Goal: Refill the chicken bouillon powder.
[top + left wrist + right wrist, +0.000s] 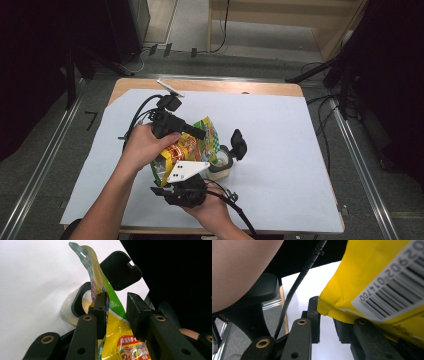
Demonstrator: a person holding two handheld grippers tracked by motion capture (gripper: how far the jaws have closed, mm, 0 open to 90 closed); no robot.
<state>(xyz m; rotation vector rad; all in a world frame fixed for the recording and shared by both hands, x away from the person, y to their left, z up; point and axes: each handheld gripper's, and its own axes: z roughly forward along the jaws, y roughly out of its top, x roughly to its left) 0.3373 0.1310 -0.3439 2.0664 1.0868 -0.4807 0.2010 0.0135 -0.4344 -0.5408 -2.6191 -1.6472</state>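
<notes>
A yellow and green snack bag (192,145) hangs tilted above the table, its opened top over a small clear container (223,169). The container's black flip lid (239,143) stands open. In the left gripper view the bag (117,330) runs up between the jaws of my left gripper (117,297), which is shut on it below its top. Pale grains show inside the container (67,312) under the lid (120,270). My right gripper (325,308) is shut on the bag's bottom corner (372,272), near the barcode. From above, the left gripper (200,135) is left of the bag and the right gripper (175,185) under it.
A white sheet (280,150) covers the wooden table (250,89). A small silvery object (170,87) lies at the far edge. Cables (235,207) trail from both grippers. Metal floor rails (357,165) run along both sides of the table.
</notes>
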